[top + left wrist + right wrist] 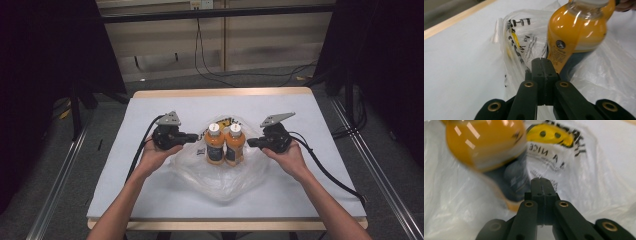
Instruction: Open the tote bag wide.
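Between both shut tools (196, 136) (251, 143), two orange bottles (225, 144) on bag (195, 170).

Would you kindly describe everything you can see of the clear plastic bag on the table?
The plastic bag is thin, clear and crinkled, lying flat and spread out on the white table cover. Black lettering and a yellow smiley face are printed on it near its far side. Two upright orange bottles with white caps stand side by side on it. The left gripper and right gripper, both shut, point in over its edges from either side; whether they touch it cannot be told.
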### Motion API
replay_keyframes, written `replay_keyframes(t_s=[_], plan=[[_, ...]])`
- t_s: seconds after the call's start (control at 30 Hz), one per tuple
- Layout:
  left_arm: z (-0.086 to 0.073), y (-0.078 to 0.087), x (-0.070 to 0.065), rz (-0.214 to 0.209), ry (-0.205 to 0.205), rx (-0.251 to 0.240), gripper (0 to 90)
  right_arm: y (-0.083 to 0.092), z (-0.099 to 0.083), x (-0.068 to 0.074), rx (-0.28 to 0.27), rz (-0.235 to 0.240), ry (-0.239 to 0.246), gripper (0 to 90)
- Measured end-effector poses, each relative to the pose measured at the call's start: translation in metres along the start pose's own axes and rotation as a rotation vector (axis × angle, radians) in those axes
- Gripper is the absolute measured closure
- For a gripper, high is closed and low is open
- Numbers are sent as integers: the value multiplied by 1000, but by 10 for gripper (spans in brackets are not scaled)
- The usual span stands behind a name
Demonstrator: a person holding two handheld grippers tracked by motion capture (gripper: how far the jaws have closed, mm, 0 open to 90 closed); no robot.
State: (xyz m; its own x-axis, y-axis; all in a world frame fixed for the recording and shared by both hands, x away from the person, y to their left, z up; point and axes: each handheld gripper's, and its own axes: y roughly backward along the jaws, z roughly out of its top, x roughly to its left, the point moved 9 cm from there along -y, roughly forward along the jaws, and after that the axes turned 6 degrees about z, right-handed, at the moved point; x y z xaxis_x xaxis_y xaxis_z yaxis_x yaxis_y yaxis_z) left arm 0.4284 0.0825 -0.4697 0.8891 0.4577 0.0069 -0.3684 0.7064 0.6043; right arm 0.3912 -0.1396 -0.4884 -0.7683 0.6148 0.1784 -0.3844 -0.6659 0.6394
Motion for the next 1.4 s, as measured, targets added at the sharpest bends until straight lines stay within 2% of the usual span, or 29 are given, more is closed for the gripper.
replay_keyframes(t_s=[0.03,0.07,0.13,0.2,0.27,0.3,0.37,0.47,0.5,0.53,0.57,0.6,0.67,0.7,0.8,0.83,0.87,1.07,1.13,1.17,1.27,1.37,1.4], plan=[[0,-6,0,-7,7,4,900,0,-4,2,4,1,-2,900],[-3,-10,2,-7,-5,27,900,1,-7,4,10,5,0,900],[-6,-22,2,-14,12,28,900,1,-14,9,21,9,2,900],[-13,-30,2,3,6,72,900,0,-20,16,39,20,13,900],[-18,-37,1,-7,4,86,900,-3,-26,22,50,25,14,900],[-21,-41,2,5,9,86,900,-4,-30,24,59,29,19,900],[-27,-49,2,1,29,86,900,-9,-37,29,72,34,23,900],[-38,-59,7,36,9,145,900,-17,-47,31,93,41,30,900],[-40,-62,8,48,12,147,900,-19,-50,31,105,37,37,900],[-44,-64,11,58,-21,180,900,-21,-53,30,110,28,39,900],[-43,-69,8,59,41,137,900,-22,-55,29,108,37,32,900],[-44,-68,12,55,25,146,900,-23,-58,29,113,36,29,900],[-44,-69,18,73,56,135,900,-23,-62,28,114,28,27,900],[-45,-69,20,73,71,123,900,-22,-63,28,109,45,22,900],[-46,-68,25,91,77,121,900,-16,-67,26,122,22,20,900],[-46,-68,26,107,70,123,900,-15,-69,27,118,32,11,900],[-47,-67,27,114,66,128,900,-13,-70,27,121,20,18,900],[-48,-66,32,127,98,116,900,-1,-80,30,126,8,18,900],[-49,-64,35,138,101,132,900,3,-84,31,124,7,17,900],[-49,-65,36,134,112,116,900,5,-85,31,124,2,18,900],[-50,-64,38,142,120,117,900,7,-88,32,122,4,23,900],[-50,-63,38,131,149,112,900,10,-90,33,127,-8,24,900],[-50,-63,37,111,168,102,900,11,-91,34,122,-1,23,900]])
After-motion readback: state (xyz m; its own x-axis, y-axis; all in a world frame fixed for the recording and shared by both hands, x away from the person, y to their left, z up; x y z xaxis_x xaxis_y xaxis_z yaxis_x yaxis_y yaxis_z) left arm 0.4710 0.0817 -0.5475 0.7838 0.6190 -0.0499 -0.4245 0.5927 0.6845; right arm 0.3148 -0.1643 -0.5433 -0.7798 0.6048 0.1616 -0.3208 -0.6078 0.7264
